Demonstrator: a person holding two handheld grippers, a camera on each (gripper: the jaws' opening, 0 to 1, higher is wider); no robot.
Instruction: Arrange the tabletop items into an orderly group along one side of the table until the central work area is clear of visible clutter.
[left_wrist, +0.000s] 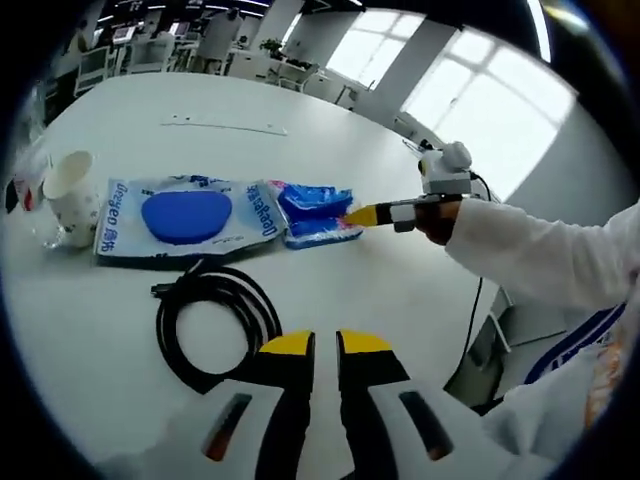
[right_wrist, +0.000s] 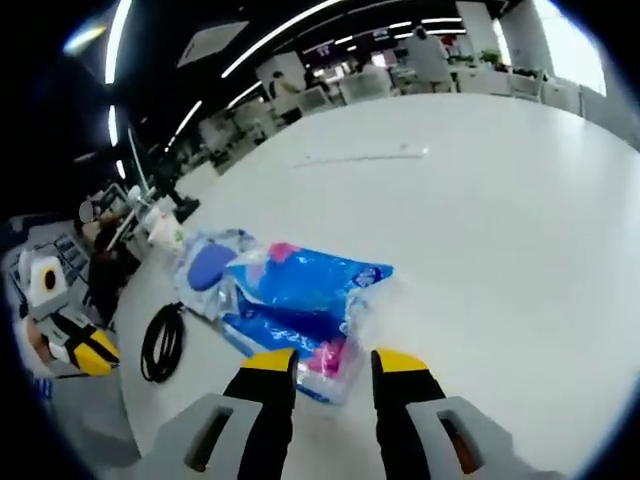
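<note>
On the white table (left_wrist: 400, 290) lie a black cable coil (left_wrist: 215, 325), a large white-and-blue pack with a blue oval (left_wrist: 185, 220), and against its right side a smaller blue tissue pack (left_wrist: 315, 212). A white paper cup (left_wrist: 70, 190) stands left of the large pack. My left gripper (left_wrist: 326, 345) hovers just beside the cable coil, jaws close together with nothing between them. In the right gripper view, my right gripper (right_wrist: 333, 362) is open, with the near end of the blue tissue pack (right_wrist: 300, 295) between its tips. The cable coil (right_wrist: 162, 343) lies to the left.
A thin white strip (left_wrist: 225, 125) lies far out on the table. A clear wrapper (left_wrist: 35, 215) sits by the cup. The table's edge runs along the right, under a person's white sleeve (left_wrist: 540, 250). Desks and chairs stand beyond.
</note>
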